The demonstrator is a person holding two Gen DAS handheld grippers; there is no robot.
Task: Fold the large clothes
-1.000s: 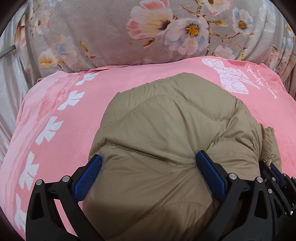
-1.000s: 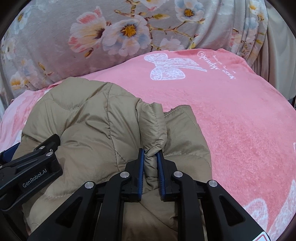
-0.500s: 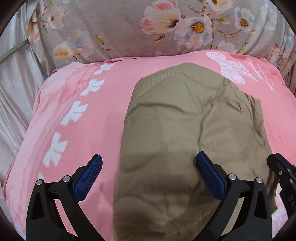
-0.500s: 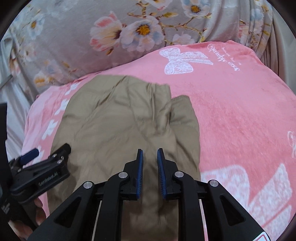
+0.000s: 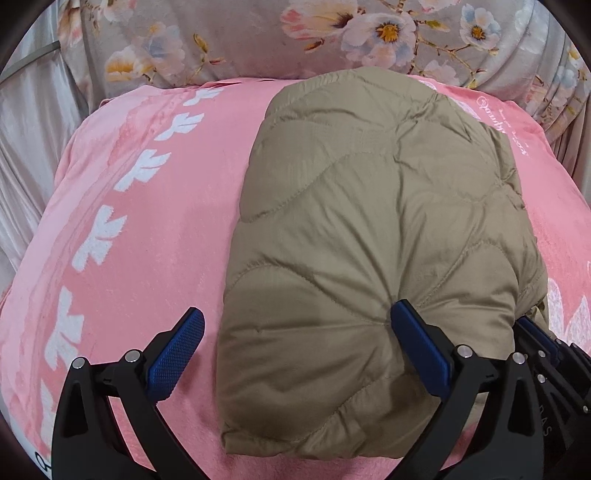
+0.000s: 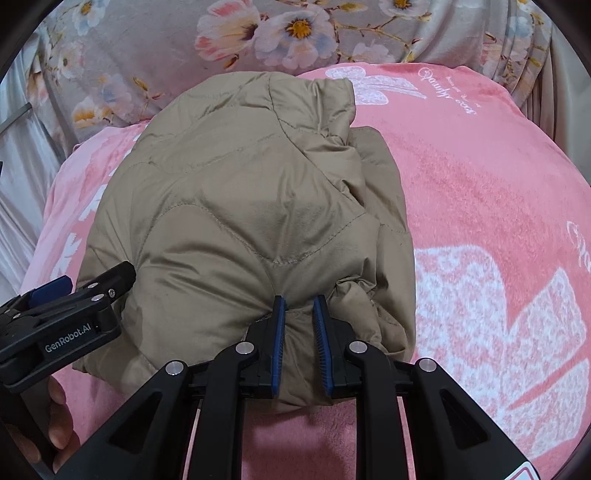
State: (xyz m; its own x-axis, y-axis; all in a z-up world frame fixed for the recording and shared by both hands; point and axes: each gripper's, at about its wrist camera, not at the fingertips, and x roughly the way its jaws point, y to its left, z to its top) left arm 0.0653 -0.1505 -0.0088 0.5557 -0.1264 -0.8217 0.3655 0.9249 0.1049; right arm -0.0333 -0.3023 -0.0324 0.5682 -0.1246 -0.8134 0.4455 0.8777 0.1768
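Observation:
A tan quilted puffer jacket (image 5: 369,221) lies folded in a bundle on the pink blanket (image 5: 147,221); it also shows in the right wrist view (image 6: 240,206). My left gripper (image 5: 295,343) is open, its wide jaws straddling the bundle's near left part, the right finger (image 5: 417,339) pressing into the fabric. My right gripper (image 6: 299,343) is nearly shut, its jaws pinching a fold at the jacket's near edge. The left gripper (image 6: 70,306) shows at the left of the right wrist view.
A grey floral cover (image 5: 332,33) lies behind the pink blanket (image 6: 480,221). Pale curtain fabric (image 5: 29,129) hangs at the left. The right gripper's body (image 5: 546,354) sits close beside the left one.
Both grippers pulled back off the jacket half a second ago, then came down onto its near edge again. The right gripper closed on a fold once more.

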